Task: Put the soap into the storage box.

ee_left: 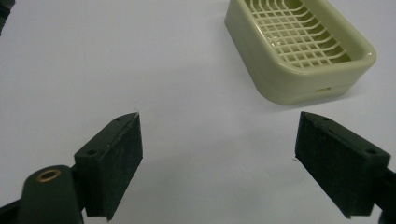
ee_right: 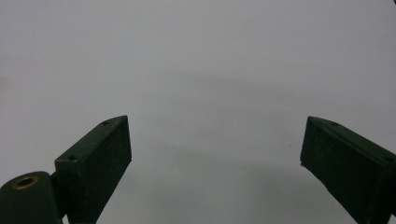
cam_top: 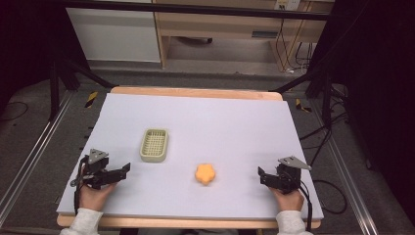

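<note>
The orange flower-shaped piece [cam_top: 205, 174], perhaps a soap or sponge, lies on the pale sheet [cam_top: 235, 122] at the near middle of the table, between the two hands. From the right gripper [cam_top: 262, 175] it lies toward nine o'clock in the high view; from the left gripper [cam_top: 126, 168] it lies toward three o'clock. The right one looks a little nearer to it. The piece is roundish, with no clear long axis, so any approach angle should suit.

The pale green soap dish [cam_top: 154, 145] sits at about ten o'clock from the orange piece, well apart from it, its long axis running toward twelve o'clock. In the left gripper view the dish [ee_left: 299, 51] lies ahead at about one o'clock of the left gripper [ee_left: 218, 140].

Both pairs of jaws stand wide apart with nothing between them; the right gripper [ee_right: 215, 144] faces bare sheet.

Open sheet surrounds the piece on all sides, and the near table edge is not far behind it.
</note>
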A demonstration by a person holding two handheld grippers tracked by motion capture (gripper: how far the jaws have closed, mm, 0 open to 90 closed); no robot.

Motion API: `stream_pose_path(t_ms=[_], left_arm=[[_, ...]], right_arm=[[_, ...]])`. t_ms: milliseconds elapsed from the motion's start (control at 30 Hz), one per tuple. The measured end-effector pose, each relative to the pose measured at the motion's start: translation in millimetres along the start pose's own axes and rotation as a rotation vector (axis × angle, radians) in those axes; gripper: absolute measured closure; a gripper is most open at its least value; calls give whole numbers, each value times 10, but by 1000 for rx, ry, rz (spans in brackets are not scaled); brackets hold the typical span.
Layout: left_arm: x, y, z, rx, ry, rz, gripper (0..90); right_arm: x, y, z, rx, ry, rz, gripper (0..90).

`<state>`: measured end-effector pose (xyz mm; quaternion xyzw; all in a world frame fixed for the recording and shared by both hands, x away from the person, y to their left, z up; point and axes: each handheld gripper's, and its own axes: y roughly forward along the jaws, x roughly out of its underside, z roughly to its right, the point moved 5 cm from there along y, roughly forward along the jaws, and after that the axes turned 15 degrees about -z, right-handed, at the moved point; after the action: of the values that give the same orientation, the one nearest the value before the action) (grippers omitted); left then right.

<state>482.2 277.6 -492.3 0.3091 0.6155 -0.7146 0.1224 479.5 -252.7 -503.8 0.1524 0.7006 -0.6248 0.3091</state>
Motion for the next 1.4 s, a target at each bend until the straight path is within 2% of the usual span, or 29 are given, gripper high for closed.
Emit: stream_pose_path(t_ms=[167,233,367,533,567,867,967,1233,1400], left_arm=[[-12,-34,70,23,13,16,153],[-18,-70,127,35,27,35,159],[-28,-94,223,49,52,40,159],[-40,-82,326,54,78,36,158],[-41,-83,368,53,94,33,159],[-46,-83,470,78,98,24,156],[-44,-84,508,93,121,16,157],[-63,-81,575,99,141,12,156],[-97,-79,671,114,168,16,152]], right_arm=[[-3,-5,-3,-2,-7,7,92],[-2,-11,-4,-4,-5,7,92],[-1,0,-7,-8,-3,-3,91],[0,-7,-13,-16,-9,3,91],[2,-8,-14,-14,-11,0,91],[2,-3,-23,-20,-7,-6,88],[4,-3,-30,-11,-14,-8,89],[5,-2,-38,-18,-15,-9,90],[0,-6,-40,-18,-12,-1,90]])
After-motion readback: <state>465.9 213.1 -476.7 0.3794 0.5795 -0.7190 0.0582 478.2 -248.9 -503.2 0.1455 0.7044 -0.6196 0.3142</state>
